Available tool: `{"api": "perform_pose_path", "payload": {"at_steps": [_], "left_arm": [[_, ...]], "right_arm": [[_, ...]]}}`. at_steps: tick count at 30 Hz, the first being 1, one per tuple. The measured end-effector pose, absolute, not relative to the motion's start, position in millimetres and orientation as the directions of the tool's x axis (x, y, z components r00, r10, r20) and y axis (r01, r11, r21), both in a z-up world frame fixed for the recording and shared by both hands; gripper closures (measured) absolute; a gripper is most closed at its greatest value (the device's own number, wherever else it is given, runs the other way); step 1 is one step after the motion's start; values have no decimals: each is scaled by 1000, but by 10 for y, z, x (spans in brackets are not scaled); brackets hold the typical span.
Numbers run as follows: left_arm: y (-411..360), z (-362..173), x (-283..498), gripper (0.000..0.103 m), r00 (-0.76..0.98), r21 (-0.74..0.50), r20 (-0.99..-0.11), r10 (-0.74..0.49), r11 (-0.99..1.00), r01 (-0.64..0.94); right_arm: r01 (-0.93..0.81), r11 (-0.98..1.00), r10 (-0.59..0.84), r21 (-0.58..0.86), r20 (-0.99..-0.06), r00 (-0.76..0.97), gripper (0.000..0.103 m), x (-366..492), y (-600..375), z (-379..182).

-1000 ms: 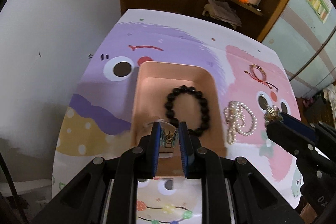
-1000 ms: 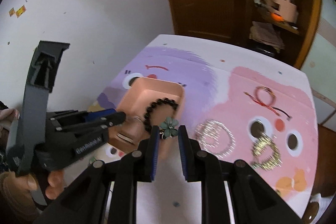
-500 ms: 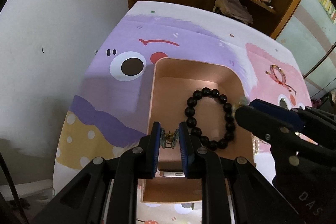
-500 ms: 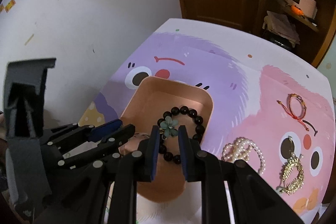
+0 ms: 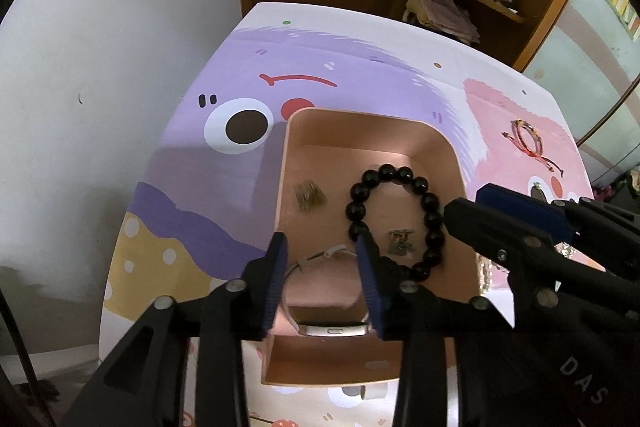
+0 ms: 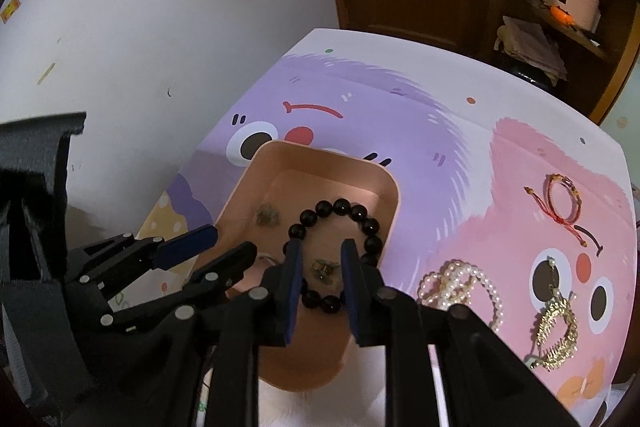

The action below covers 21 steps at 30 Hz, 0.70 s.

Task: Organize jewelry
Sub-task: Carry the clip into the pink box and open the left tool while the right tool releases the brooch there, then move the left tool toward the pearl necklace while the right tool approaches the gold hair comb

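Cartoon-print desk [image 6: 400, 115] against a white wall, wooden door and shelf behind; take the pink tray [image 6: 394, 195] as your landmark. Both tools hang over the tray's near end, both released and grasping nothing: your left tool [image 5: 322, 267] gapes above a metal bangle [image 5: 332, 329] at the tray's near wall, your right tool [image 6: 320, 281] gapes above a small charm [image 6: 326, 269] lying inside the ring of the black bead bracelet [image 6: 332, 207]. A second small piece [image 5: 308, 193] sits in the tray's far-left part, apart from the beads. So the tray already holds four items. What's left lies outside, all on the right of the tray on the pink half of the desk: pearl bracelet [image 6: 460, 287] nearest, just beyond the tray's right wall; gold hair clip [image 6: 558, 327] farther right, well apart from the tray; red cord bracelet [image 6: 564, 203] far right and toward the desk's back. Judging from that, your right tool is the nearer one for every remaining piece, and the left would have to cross the tray. The pearls sit right and slightly near of your right tool, coiled in loops with no clear long axis, so any approach angle looks workable. The hair clip's long axis runs roughly near-to-far, so you'd likely close across its width.
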State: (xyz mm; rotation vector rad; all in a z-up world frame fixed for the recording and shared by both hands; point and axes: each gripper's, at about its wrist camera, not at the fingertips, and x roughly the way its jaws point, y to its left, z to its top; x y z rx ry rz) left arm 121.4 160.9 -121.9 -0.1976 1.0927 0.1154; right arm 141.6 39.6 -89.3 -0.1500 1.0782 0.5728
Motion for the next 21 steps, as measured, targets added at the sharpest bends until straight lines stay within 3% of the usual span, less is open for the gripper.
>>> {"api": "perform_pose_path", "payload": {"at_steps": [2, 3, 4, 11, 21], "left_arm": [[1574, -1188, 1186, 52, 462, -97, -887, -1, 978, -185], [1553, -1157, 1162, 38, 470, -72, -882, 27, 979, -192], [1538, -1132, 1142, 33, 480, -54, -876, 46, 980, -194], [1455, -968, 1027, 33, 504, -37, -861, 60, 983, -180], [1150, -791, 886, 23, 516, -19, -855, 46, 993, -119]], "right_arm": [[-503, 852, 362, 147, -860, 361, 72, 1386, 363, -865], [-501, 853, 361, 143, -856, 370, 70, 1366, 341, -848], [-499, 855, 358, 138, -854, 378, 70, 1351, 324, -835], [-459, 877, 350, 139, -841, 413, 70, 1260, 128, -748], [-376, 919, 305, 119, -819, 486, 70, 1041, -281, -610]]}}
